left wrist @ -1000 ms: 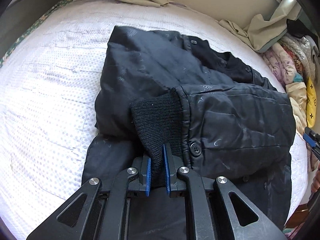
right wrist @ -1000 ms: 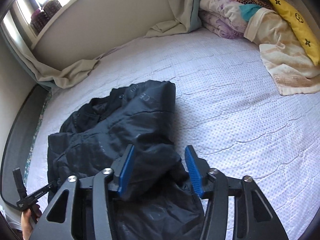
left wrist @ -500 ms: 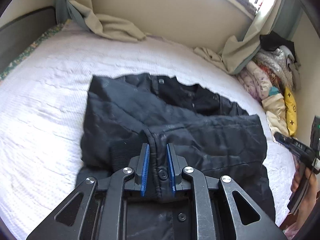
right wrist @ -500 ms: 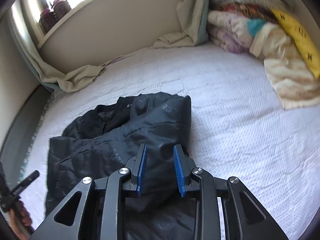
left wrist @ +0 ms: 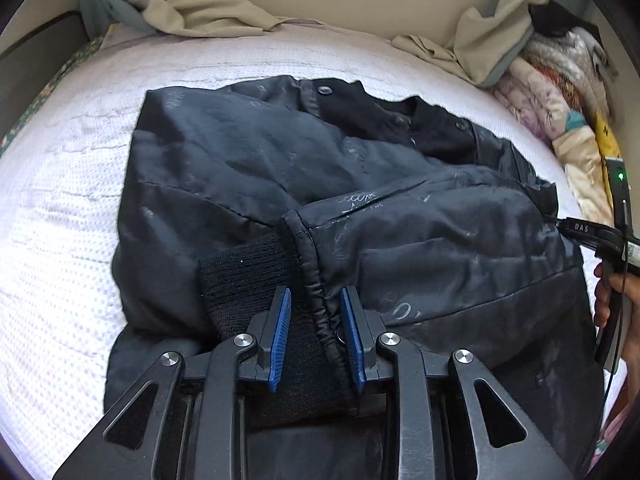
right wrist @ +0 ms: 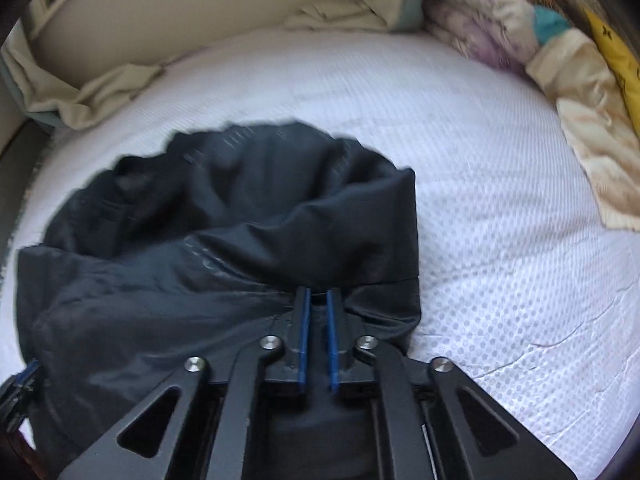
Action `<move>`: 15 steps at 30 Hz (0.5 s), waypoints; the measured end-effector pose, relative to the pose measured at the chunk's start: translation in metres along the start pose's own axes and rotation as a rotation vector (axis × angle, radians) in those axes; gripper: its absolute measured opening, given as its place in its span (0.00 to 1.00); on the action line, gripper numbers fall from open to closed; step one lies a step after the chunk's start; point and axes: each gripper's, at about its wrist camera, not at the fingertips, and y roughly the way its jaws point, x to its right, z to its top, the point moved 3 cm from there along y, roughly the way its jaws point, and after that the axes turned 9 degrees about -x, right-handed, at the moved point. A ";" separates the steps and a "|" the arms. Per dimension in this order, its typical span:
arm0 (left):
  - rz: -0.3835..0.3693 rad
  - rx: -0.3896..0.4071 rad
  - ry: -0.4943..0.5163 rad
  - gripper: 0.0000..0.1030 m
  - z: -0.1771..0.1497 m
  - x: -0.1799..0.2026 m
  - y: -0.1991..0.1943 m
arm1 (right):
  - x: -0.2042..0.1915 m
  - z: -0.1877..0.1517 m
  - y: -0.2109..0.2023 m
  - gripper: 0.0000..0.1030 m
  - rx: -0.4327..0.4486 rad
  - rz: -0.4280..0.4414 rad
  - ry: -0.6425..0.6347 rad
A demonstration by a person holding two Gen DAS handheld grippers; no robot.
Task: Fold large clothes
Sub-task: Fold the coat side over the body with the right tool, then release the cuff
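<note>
The jacket (left wrist: pixel 340 208) is spread on the bed (left wrist: pixel 60 208), toward its near edge, with the collar turned to the far edge. It is already partly folded: both sleeves are laid across the front, and the knit cuff (left wrist: pixel 248 276) of one sleeve is seen lying on the middle of the body. The sides are thus judged to be brought in, while the fold of the hem up toward the collar is not yet done and is judged to be what is left.

The left tool (left wrist: pixel 316 320) is released, its blue pads set apart on either side of the sleeve seam by the cuff, with no cloth pinched. The right tool (right wrist: pixel 316 320) is clenched on a ridge of the jacket (right wrist: pixel 240 240) at its right side, close to the near edge of the bed; the cloth is bunched around the pads. That view is blurred, so finer detail cannot be told.

A heap of bedding (right wrist: pixel 540 40) is piled at the far right corner of the bed, well apart from the jacket.
</note>
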 end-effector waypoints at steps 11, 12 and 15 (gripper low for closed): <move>-0.031 0.009 -0.010 0.31 -0.006 -0.007 0.017 | -0.005 -0.007 0.021 0.00 0.096 -0.079 -0.041; -0.044 0.010 -0.018 0.31 -0.007 -0.009 0.017 | -0.005 -0.008 0.020 0.00 0.107 -0.083 -0.040; -0.038 0.021 -0.016 0.31 -0.006 -0.008 0.014 | -0.005 -0.006 0.019 0.00 0.109 -0.085 -0.038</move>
